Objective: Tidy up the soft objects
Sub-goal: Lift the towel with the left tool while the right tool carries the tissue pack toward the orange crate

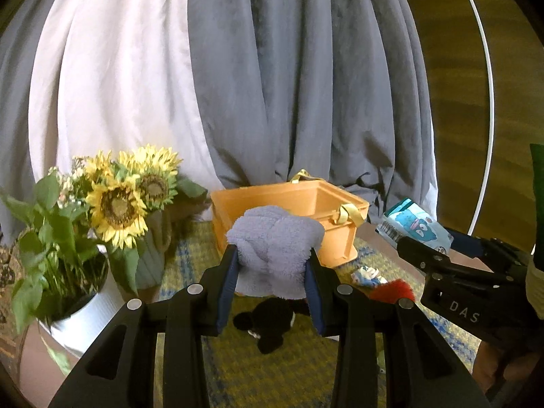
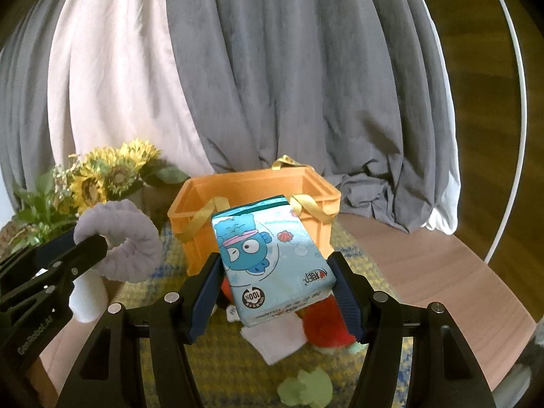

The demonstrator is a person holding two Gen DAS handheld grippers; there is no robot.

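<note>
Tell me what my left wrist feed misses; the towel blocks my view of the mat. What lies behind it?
Observer: A white cloth lies on the mat, under the tissue pack that the right hand-held gripper holds.
Operator: Anything nearer than that?
Observer: A pale green soft item at the bottom of the right wrist view.
Operator: How does my towel look from there?
Observer: The lavender towel curls into a ring around a finger of the left hand-held gripper.
Operator: Basket contents?
Observer: No contents show in the orange basket, though its floor is hidden.
</note>
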